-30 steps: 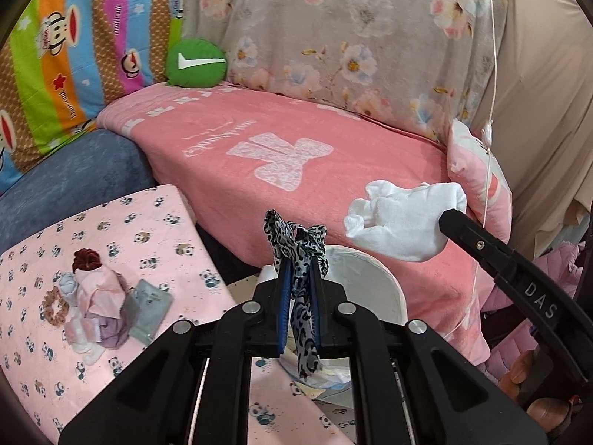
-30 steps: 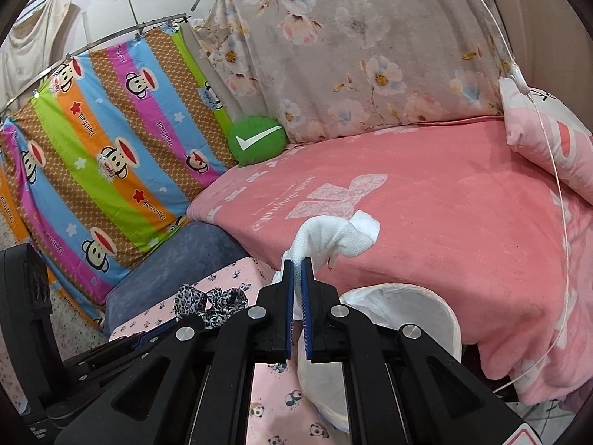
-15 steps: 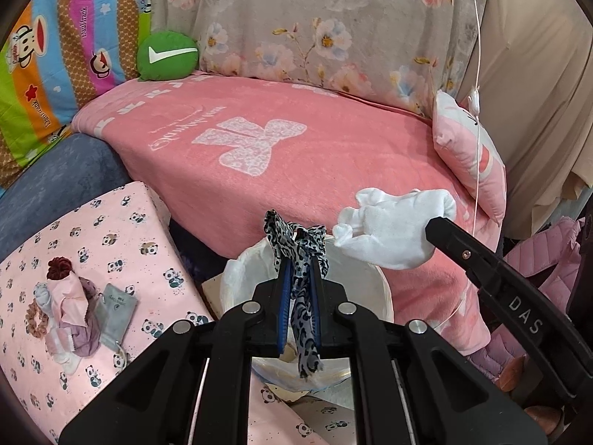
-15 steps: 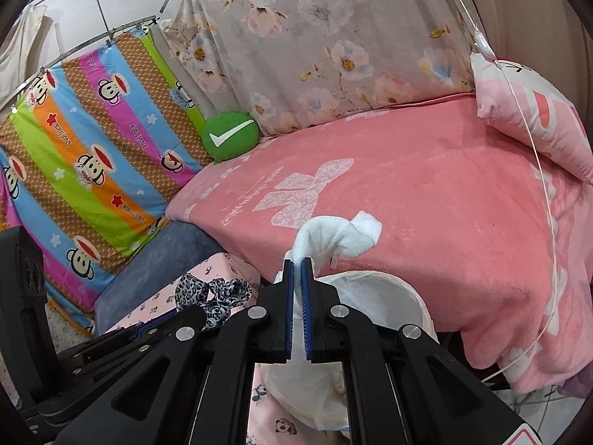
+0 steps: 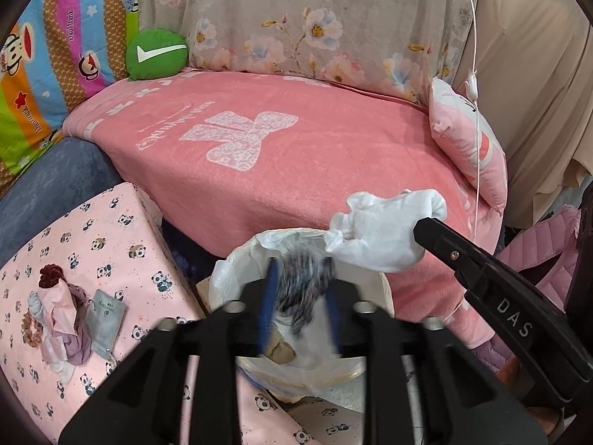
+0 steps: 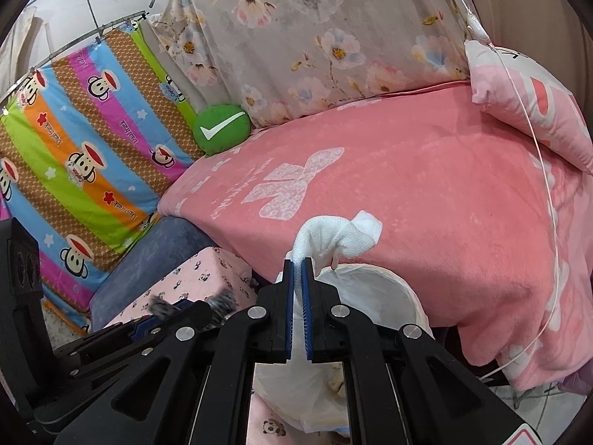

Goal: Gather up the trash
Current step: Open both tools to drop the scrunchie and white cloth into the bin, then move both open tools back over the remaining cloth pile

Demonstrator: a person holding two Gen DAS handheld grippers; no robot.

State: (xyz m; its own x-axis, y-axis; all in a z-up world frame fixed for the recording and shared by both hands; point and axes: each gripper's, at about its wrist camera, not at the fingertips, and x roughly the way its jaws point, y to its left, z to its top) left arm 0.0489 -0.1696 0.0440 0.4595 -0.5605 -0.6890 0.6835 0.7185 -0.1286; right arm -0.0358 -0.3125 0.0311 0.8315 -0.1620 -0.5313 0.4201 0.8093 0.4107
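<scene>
STEP: drop into bin | LEFT: left gripper (image 5: 301, 300) jaws opening, blurred black-and-white patterned fabric scrap (image 5: 302, 289) loose between them, directly over round white-bag-lined trash bin (image 5: 237, 278) | RIGHT: right gripper (image 6: 297, 296) clenched on crumpled white cloth (image 6: 333, 239), at bin's 12 o'clock rim, long axis pointing 1 o'clock | NEXT: likely right release.

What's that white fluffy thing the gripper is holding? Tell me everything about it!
It is a white cloth, soft and knitted-looking, crumpled into a lump with small folds sticking out. The right gripper is shut on its lower end, so the rest bunches up above the fingertips. It hangs in the air just over the rim of the trash bin, which is lined with a white bag, in front of the pink blanket. Nothing but the gripper touches it.
</scene>
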